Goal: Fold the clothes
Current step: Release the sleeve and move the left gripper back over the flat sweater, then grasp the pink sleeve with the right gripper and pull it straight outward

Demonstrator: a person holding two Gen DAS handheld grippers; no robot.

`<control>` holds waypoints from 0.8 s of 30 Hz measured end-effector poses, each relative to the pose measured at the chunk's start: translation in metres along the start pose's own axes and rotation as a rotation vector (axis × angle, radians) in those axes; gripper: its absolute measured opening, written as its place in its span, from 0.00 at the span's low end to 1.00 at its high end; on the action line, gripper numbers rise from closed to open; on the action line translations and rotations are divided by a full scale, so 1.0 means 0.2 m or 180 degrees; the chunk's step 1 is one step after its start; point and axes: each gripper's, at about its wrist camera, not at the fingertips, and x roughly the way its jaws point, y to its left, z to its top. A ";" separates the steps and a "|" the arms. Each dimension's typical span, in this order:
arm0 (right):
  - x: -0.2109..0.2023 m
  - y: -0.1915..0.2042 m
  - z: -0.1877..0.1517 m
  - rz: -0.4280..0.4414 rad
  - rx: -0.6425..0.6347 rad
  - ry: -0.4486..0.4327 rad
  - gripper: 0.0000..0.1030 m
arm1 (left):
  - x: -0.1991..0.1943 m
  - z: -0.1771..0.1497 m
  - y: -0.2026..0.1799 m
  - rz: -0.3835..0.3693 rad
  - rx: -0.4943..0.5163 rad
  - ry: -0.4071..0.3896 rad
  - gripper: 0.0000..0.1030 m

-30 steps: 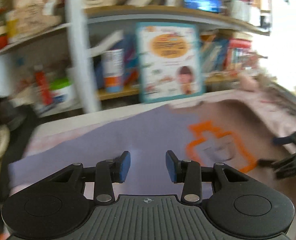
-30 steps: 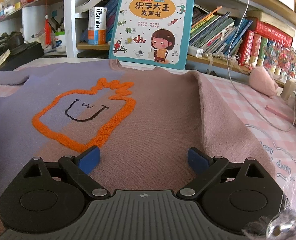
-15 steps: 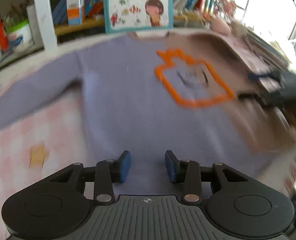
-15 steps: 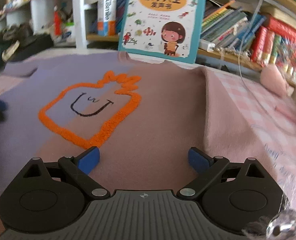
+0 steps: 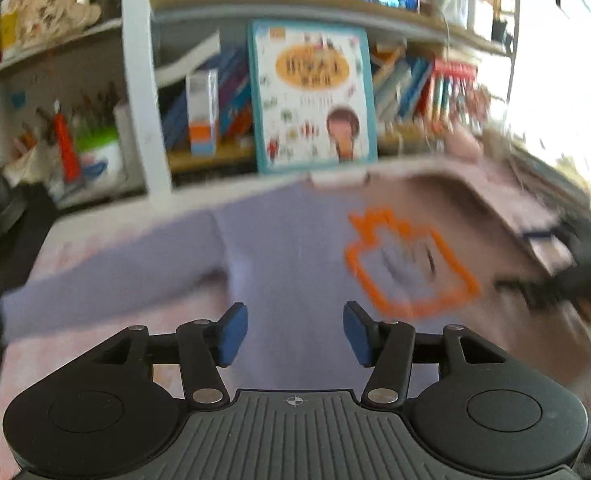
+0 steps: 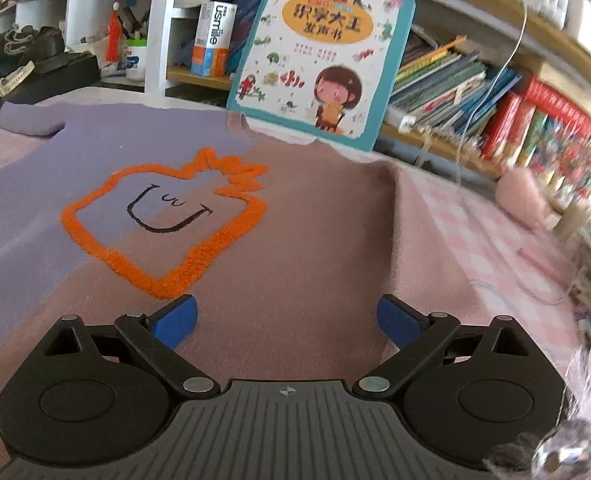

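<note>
A sweater, purple on the left half and dusty pink on the right, lies flat on the table [image 5: 287, 248] [image 6: 315, 232]. An orange outlined face design [image 6: 163, 232] is on its chest, also in the left wrist view [image 5: 407, 268]. Its left sleeve [image 5: 107, 280] stretches out to the left. The right side is folded in along a straight edge [image 6: 393, 216]. My left gripper [image 5: 295, 334] is open and empty above the purple lower part. My right gripper [image 6: 287, 322] is wide open and empty above the pink lower part; it shows blurred in the left wrist view [image 5: 567, 272].
A pink checked cloth [image 6: 495, 248] covers the table. A bookshelf stands behind with a children's book [image 6: 323, 60] leaning at the sweater's collar, a toothpaste box [image 6: 211, 40], rows of books [image 6: 495, 108] and a pink plush toy [image 6: 523, 196]. A white cable [image 6: 491, 92] hangs down.
My left gripper has swung back up to face the shelf and has opened a little wider. My right gripper has tilted slightly; the sweater lies as before.
</note>
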 end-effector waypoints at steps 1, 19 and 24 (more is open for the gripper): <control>-0.02 0.01 -0.01 -0.0073 -0.0033 -0.0032 0.94 | 0.07 0.03 0.00 -0.0045 -0.0049 -0.0061 0.52; -0.04 -0.03 0.00 -0.0997 -0.0368 0.0166 0.69 | 0.50 -0.09 -0.11 -0.0429 0.0005 0.0103 0.84; 0.00 -0.03 0.01 -0.1159 -0.0400 0.0337 0.62 | 0.50 -0.11 -0.17 -0.0438 0.0241 0.0150 0.97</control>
